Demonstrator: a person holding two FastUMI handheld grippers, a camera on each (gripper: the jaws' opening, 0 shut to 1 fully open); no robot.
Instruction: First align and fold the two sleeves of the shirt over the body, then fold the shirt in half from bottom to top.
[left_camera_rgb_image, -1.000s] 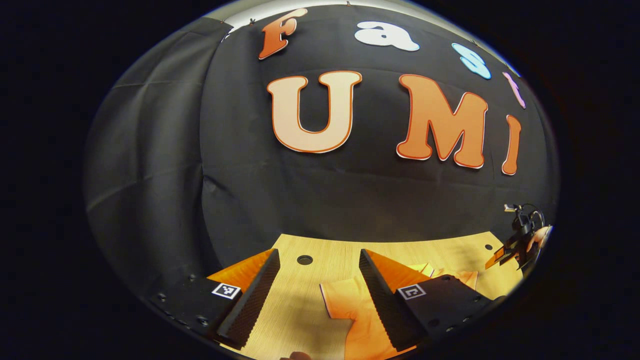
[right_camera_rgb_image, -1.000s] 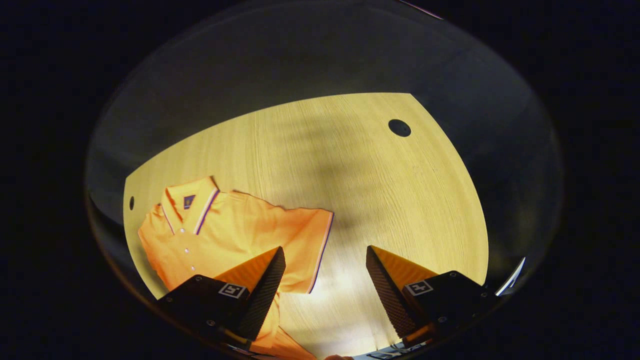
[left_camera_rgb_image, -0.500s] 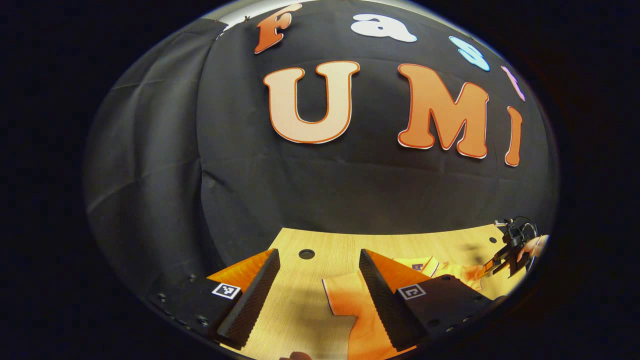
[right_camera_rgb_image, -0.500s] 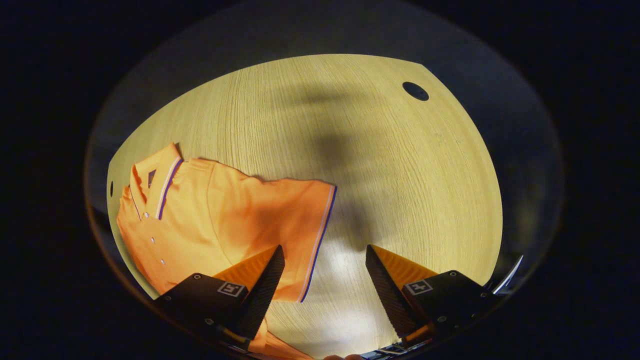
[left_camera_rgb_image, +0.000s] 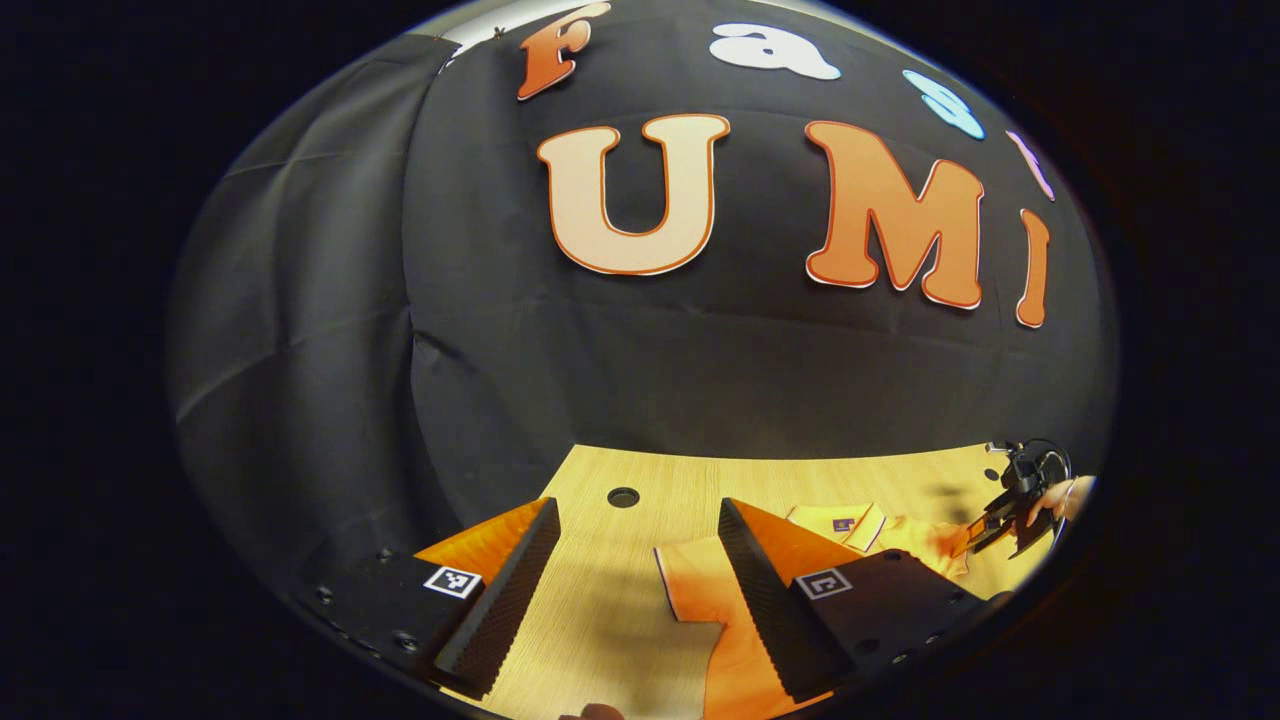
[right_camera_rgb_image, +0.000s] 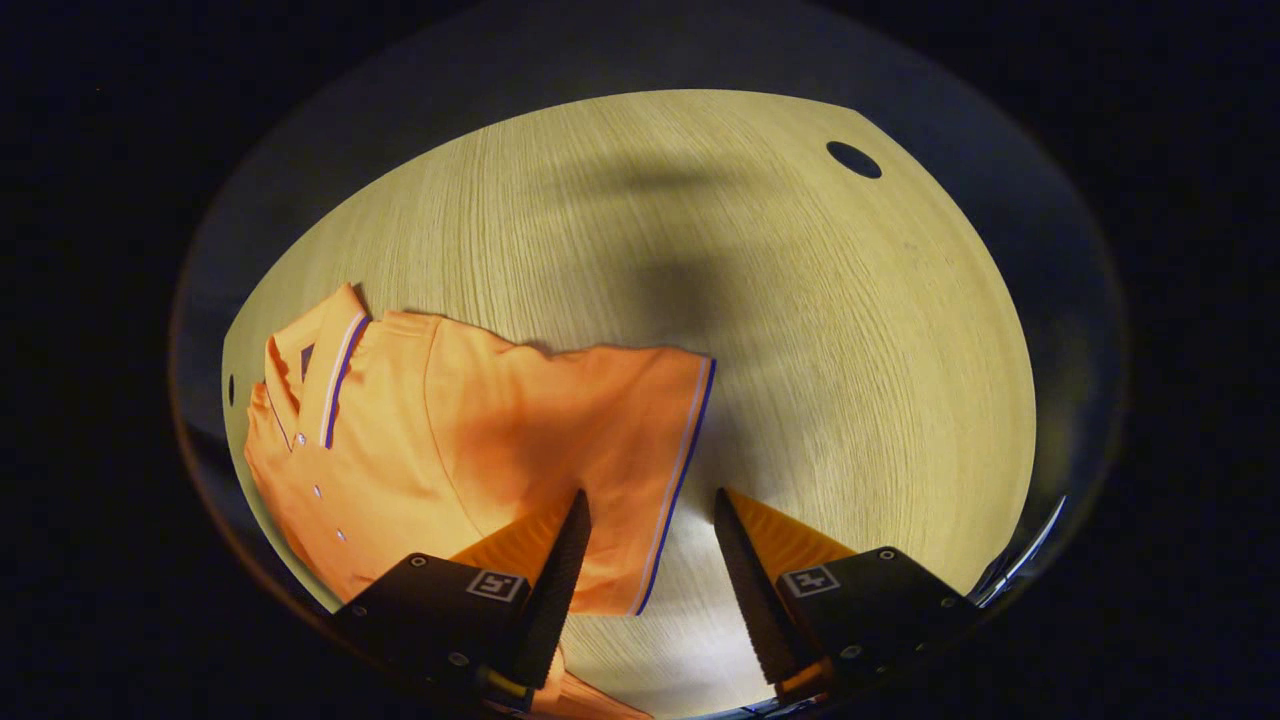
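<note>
Wooden table (right_camera_rgb_image: 800, 330); orange shirt (right_camera_rgb_image: 470, 450) flat on it

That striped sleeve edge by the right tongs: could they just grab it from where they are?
Probably yes. The right tongs stand open, and the sleeve hem runs into the gap between the fingers, flat on the bare table, with nothing lying between.

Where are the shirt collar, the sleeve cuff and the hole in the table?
collar (right_camera_rgb_image: 335, 375), right gripper view, on the striped collar edge.
sleeve cuff (right_camera_rgb_image: 680, 480), right gripper view, on the striped hem of the sleeve.
table hole (right_camera_rgb_image: 854, 159), right gripper view, at the middle of the dark hole.
</note>
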